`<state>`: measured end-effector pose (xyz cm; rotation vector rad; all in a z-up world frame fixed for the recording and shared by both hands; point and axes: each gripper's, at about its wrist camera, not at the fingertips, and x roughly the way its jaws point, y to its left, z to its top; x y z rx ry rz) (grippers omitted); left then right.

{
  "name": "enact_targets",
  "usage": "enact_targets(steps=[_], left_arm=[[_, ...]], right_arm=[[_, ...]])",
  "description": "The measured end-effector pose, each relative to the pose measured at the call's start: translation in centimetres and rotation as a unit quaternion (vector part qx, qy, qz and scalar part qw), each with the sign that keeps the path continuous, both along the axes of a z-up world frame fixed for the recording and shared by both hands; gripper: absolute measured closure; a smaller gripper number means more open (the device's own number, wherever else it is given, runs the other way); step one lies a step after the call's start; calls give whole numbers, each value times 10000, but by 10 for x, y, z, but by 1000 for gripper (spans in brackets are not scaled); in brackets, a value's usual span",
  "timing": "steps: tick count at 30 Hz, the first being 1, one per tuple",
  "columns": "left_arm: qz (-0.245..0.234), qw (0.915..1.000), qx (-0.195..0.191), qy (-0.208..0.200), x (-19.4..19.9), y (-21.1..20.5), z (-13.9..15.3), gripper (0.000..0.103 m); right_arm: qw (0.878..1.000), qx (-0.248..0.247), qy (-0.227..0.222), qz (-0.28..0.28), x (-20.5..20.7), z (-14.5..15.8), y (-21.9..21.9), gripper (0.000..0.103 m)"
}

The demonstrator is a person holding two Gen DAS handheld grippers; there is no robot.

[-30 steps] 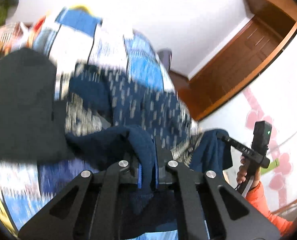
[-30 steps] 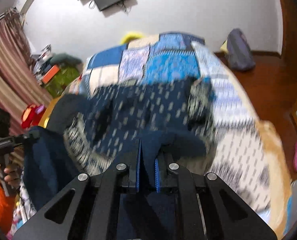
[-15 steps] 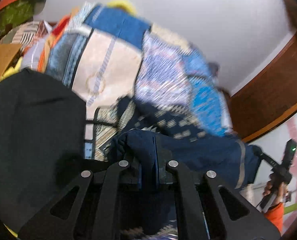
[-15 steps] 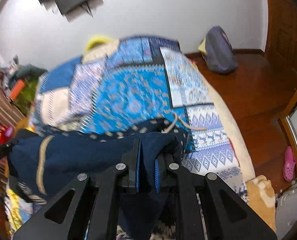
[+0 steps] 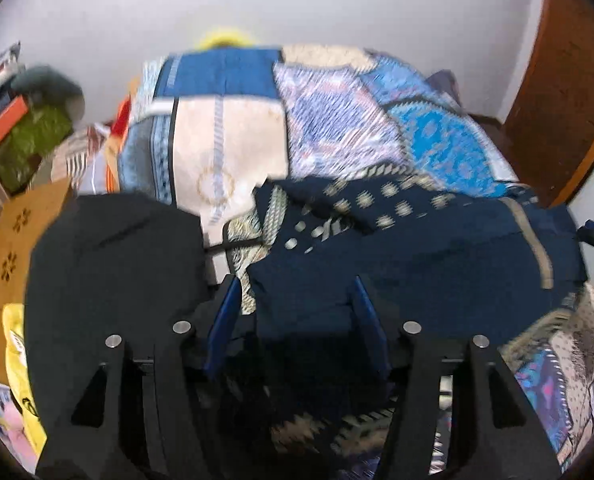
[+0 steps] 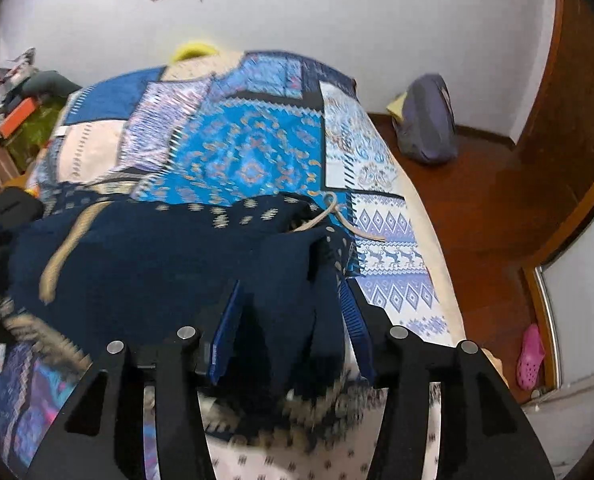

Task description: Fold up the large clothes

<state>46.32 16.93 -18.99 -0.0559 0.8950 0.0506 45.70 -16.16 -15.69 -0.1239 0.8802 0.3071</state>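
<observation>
My left gripper and right gripper jaws are opening, navy garment lying loose between them, lower centre.

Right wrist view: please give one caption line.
Right gripper opening over navy garment on patchwork quilt.

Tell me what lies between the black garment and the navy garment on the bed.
In the left wrist view, between the black garment and the navy garment shows a strip of the patchwork quilt: cream fabric with a dark line.
</observation>
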Motion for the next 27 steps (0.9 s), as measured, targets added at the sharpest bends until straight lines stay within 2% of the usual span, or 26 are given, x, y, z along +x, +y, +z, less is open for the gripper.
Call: enact_targets(steps=[3, 8, 12, 17, 21, 24, 27], left_arm=[[-207, 9995, -193, -152, -13, -15, 15, 41], [-441, 9990, -13, -103, -27, -50, 10, 12], [-642, 9969, 411, 169, -27, -78, -14, 11], [-557, 9957, 611, 418, -15, -84, -37, 11], [-526, 9972, 359, 389, -5, -78, -35, 10], [-449, 9983, 291, 210, 4, -73, -24, 8], [-426, 9978, 504, 79, 23, -69, -16, 8]], right_arm=[[9995, 219, 87, 222, -21, 6, 6, 56], [9959, 487, 468, 597, -46, -8, 29, 56], [9941, 471, 702, 676, -50, -30, 51, 56], [9958, 247, 710, 520, -40, -42, 69, 56], [9968, 112, 639, 462, -30, -40, 77, 57], [9964, 109, 610, 574, -25, -34, 78, 56], [9959, 124, 590, 670, -7, -29, 81, 56]])
